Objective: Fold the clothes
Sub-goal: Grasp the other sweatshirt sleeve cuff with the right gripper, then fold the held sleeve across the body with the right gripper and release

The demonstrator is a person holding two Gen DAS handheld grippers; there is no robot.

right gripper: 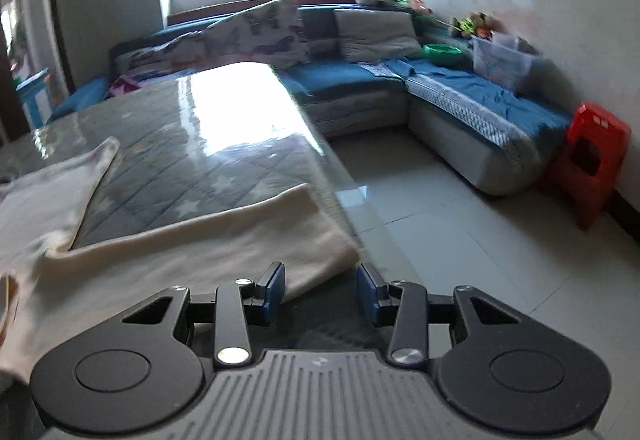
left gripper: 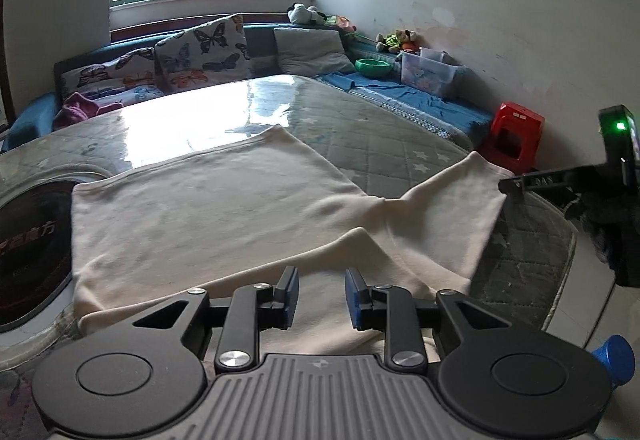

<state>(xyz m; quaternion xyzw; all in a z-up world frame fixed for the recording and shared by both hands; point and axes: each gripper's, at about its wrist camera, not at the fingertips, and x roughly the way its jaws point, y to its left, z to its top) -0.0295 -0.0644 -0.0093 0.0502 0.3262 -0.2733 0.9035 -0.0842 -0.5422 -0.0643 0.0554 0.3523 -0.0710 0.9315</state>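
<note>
A cream long-sleeved garment (left gripper: 208, 212) lies flat on the glass-topped table (left gripper: 360, 120), one sleeve (left gripper: 448, 208) stretched out to the right and a fold lying over its near edge. My left gripper (left gripper: 322, 296) is open and empty just above the garment's near edge. The right gripper shows at the right edge of the left wrist view (left gripper: 516, 184), at the sleeve's cuff. In the right wrist view my right gripper (right gripper: 321, 292) is open and empty, hovering by the end of the sleeve (right gripper: 224, 240) at the table's right edge (right gripper: 344, 192).
A blue corner sofa (right gripper: 360, 80) with butterfly cushions (left gripper: 208, 48), a clear plastic box (left gripper: 428, 70) and a green bowl (left gripper: 374, 67) runs behind and to the right. A red stool (right gripper: 588, 160) stands on the tiled floor (right gripper: 460, 240). A dark round inlay (left gripper: 28, 240) is at the table's left.
</note>
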